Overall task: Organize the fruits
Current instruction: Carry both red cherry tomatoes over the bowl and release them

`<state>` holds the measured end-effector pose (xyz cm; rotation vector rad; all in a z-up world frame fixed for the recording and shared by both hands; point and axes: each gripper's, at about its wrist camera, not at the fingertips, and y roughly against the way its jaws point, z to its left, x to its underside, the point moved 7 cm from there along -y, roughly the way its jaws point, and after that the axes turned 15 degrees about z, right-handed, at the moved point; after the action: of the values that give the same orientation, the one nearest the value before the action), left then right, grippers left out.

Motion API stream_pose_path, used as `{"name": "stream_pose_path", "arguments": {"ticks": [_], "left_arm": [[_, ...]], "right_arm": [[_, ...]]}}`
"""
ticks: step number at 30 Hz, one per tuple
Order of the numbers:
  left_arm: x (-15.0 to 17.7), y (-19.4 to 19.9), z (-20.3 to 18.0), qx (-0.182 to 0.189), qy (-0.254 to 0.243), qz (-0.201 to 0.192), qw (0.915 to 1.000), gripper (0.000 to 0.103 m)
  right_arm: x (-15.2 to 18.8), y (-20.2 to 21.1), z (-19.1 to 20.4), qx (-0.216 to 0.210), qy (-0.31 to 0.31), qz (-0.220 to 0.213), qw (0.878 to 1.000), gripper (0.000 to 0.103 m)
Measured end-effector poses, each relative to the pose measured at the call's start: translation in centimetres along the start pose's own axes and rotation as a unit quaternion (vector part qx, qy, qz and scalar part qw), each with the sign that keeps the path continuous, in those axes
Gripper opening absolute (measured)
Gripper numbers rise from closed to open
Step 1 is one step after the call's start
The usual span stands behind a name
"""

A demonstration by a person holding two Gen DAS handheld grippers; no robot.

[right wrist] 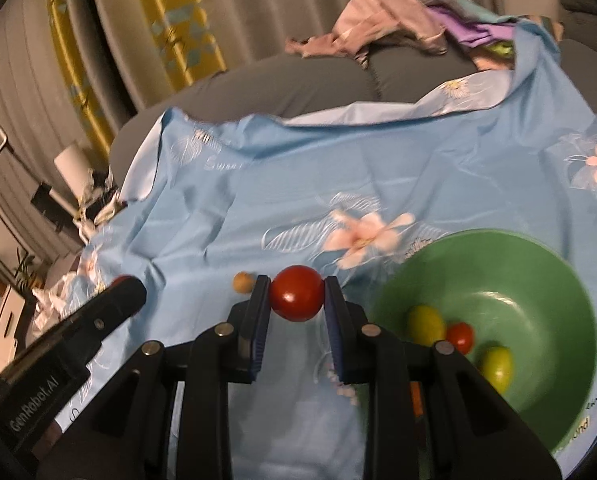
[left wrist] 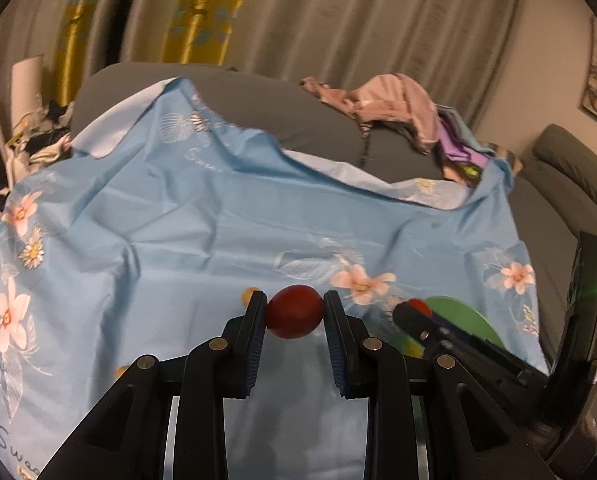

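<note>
In the left wrist view my left gripper (left wrist: 295,312) is shut on a dark red fruit (left wrist: 295,317), held above the blue floral cloth (left wrist: 178,220). My right gripper (right wrist: 297,294) is shut on a bright red tomato (right wrist: 297,293) in the right wrist view. To its right sits a green bowl (right wrist: 538,280) holding two yellow-green fruits (right wrist: 425,322) and a small red tomato (right wrist: 460,337). A small orange fruit (right wrist: 243,282) lies on the cloth just left of the right gripper's fingers. The left gripper's tip (right wrist: 122,292) shows at the left of the right wrist view.
The cloth covers a grey sofa (left wrist: 258,100). A heap of pink and purple clothes (left wrist: 398,108) lies at the back right. Curtains hang behind. Clutter and a white roll (right wrist: 72,168) sit off the left edge. The green bowl's rim (left wrist: 470,316) peeks behind the right gripper's body.
</note>
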<state>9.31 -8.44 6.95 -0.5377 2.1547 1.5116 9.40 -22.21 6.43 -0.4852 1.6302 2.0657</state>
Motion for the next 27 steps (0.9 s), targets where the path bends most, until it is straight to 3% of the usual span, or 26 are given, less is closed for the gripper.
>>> {"name": "stream_pose_path", "arguments": {"ticks": [14, 20, 27], "left_arm": [[2.4, -2.4, -8.5, 0.091, -0.076, 0.045, 0.9919, 0.029], [3.5, -4.2, -11.7, 0.089, -0.113, 0.068, 0.9873, 0.029], [4.6, -6.5, -12.8, 0.095, -0.126, 0.108, 0.9816, 0.029]], "right_arm": [[0.5, 5.2, -7.2, 0.033, -0.070, -0.052, 0.996, 0.028], [1.0, 5.0, -10.0, 0.038, -0.102, -0.043, 0.993, 0.029], [1.8, 3.4, -12.3, 0.053, -0.131, -0.013, 0.990, 0.029]]}}
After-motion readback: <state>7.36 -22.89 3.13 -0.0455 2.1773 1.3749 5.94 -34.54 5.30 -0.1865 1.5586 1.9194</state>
